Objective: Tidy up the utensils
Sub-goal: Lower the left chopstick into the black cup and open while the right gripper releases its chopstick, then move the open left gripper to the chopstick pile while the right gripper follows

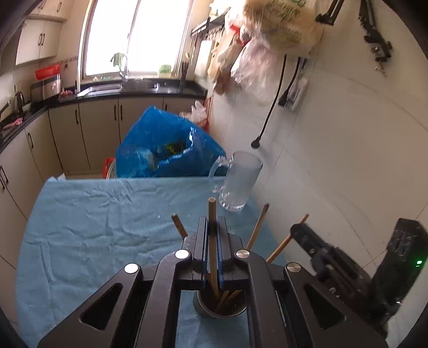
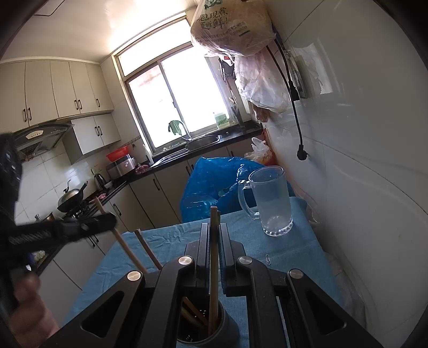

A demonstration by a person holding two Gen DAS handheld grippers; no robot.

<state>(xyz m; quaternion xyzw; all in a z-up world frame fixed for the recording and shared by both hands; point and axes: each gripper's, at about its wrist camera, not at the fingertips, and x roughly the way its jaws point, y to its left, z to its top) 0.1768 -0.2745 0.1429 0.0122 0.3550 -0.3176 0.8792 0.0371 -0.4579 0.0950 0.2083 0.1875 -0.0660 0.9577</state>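
Chopsticks [image 1: 213,241] are standing in a dark cylindrical holder [image 1: 214,311] that is resting on the blue cloth [image 1: 93,219] covering the table. Several sticks are leaning outward from the holder rim. A glass mug [image 1: 239,182] with a handle is standing upright near the far right corner of the cloth, well apart from the holder; whether it is holding liquid cannot be told. A blue plastic bag [image 1: 165,144] is sitting beyond the table's far edge, open at the top.

A hanging plastic bag [image 2: 230,24] is showing printed Chinese characters, including 现煮 and 新鲜.

The left gripper [image 1: 213,227] is pointing forward above the holder, its jaws pressing narrowly on one upright chopstick. The right gripper [image 2: 214,238] is tilting similarly over the holder [image 2: 206,329], its jaws closing narrowly on another upright chopstick [image 2: 213,254]. Each gripper is appearing at the edge of the other's view.
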